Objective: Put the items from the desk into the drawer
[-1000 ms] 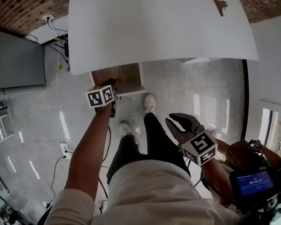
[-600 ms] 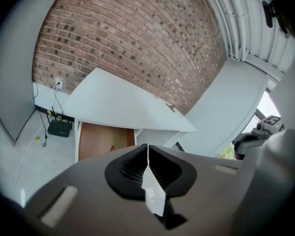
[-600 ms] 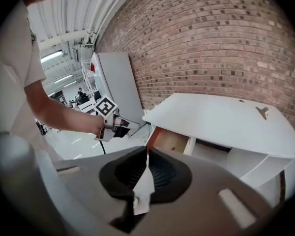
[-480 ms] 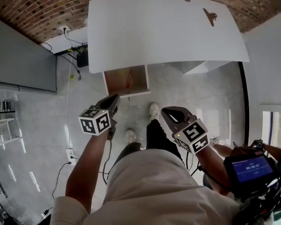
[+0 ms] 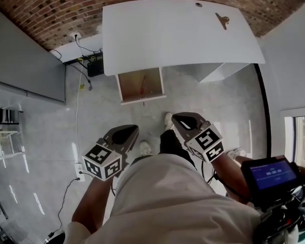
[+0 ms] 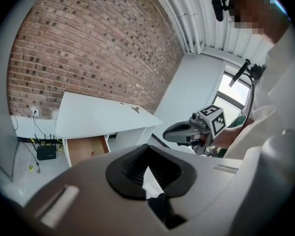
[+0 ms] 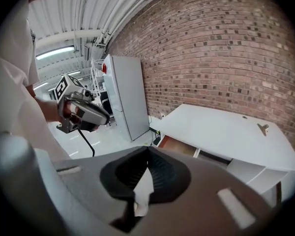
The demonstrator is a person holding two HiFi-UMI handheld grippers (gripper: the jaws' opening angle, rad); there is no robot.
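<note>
Withdrawal from the open drawer (image 5: 142,100) is shown: the left gripper (image 5: 127,133), at the drawer a second ago, is drawn back to the body with tongs closed on nothing, and the right gripper (image 5: 182,120) is likewise closed and empty. A thin red item (image 5: 142,87) is left in the drawer, while a brown item (image 5: 223,20) (perhaps a clip) is seen on the white desk (image 5: 168,34), so another trip is judged necessary.

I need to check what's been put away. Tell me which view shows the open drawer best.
The head view: it looks straight down into the open drawer, showing its wooden floor and a thin red item. The left gripper view shows it small and slanted; the right gripper view, only a brown sliver under the desk.
</note>
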